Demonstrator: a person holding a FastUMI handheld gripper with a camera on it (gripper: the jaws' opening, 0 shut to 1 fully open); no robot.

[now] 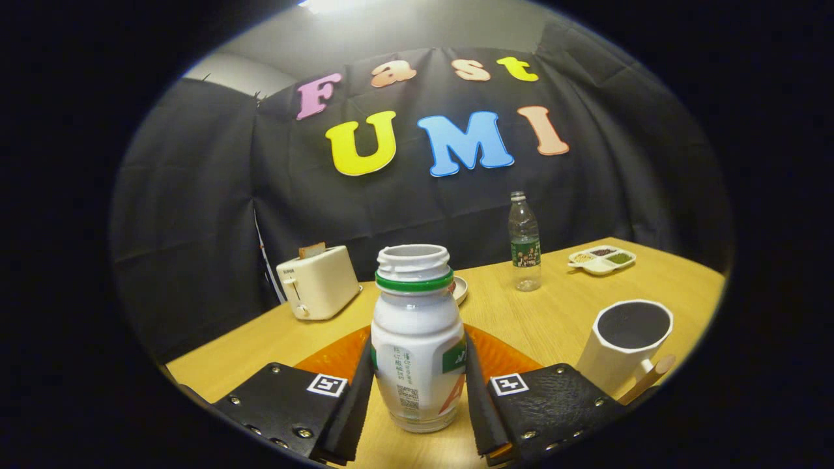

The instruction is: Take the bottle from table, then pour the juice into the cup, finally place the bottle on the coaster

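Bottle (417, 339), white, uncapped, green ring at neck, stands upright on the desk (534, 319) between the jaws, long axis vertical. Gripper (418, 391): jaws closed in on the bottle's lower body, one finger flat against each flank, pinching it; base looks to rest on the desk or just off it, hard to tell. Orange coaster (502, 358) lies just behind the bottle, partly hidden by it. White cup (625, 342), open mouth up, sits right of the jaws, near; inside reads dark, contents unclear. Toaster (317, 281) far left with a slice in its slot. Clear water bottle (524, 241) beyond, capped. Divided tray (601, 259) at far right holds small portions of grains. Likely next: lift, swing right toward cup.
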